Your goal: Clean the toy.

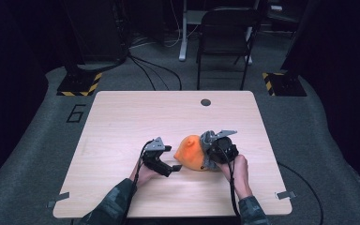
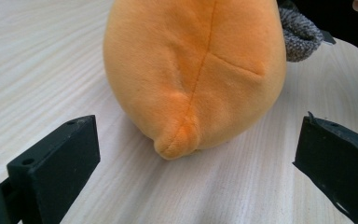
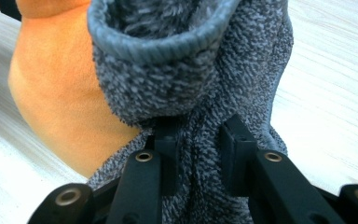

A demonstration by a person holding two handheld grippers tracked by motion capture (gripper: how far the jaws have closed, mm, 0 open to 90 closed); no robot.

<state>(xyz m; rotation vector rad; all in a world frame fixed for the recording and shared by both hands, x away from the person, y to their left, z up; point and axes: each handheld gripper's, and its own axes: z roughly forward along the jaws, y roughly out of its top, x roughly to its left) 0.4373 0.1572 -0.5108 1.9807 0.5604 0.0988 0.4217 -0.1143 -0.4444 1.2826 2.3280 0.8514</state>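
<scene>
- Two tools are at work on one orange plush toy (image 1: 191, 152); it lies on the wooden bench (image 1: 122, 122), toward your edge and a little right of the middle.
- Your left tool (image 1: 174, 168) sits just left of the toy, aimed at it; its jaws stand wide apart, released, with nothing pressed between them; in the left gripper view the toy's (image 2: 196, 70) rounded end with its seam and small nub lies ahead of the jaws, apart from both.
- Your right tool (image 1: 209, 152) is on the toy's right side, clenched on a grey knitted sock (image 3: 205, 93); in the right gripper view the jaws pinch a fold of that fabric below its ribbed cuff.
- One part of the sock (image 1: 207, 140) lies against the toy's right flank, touching it; the toy's orange side (image 3: 60, 93) shows just left of the cuff.
</scene>
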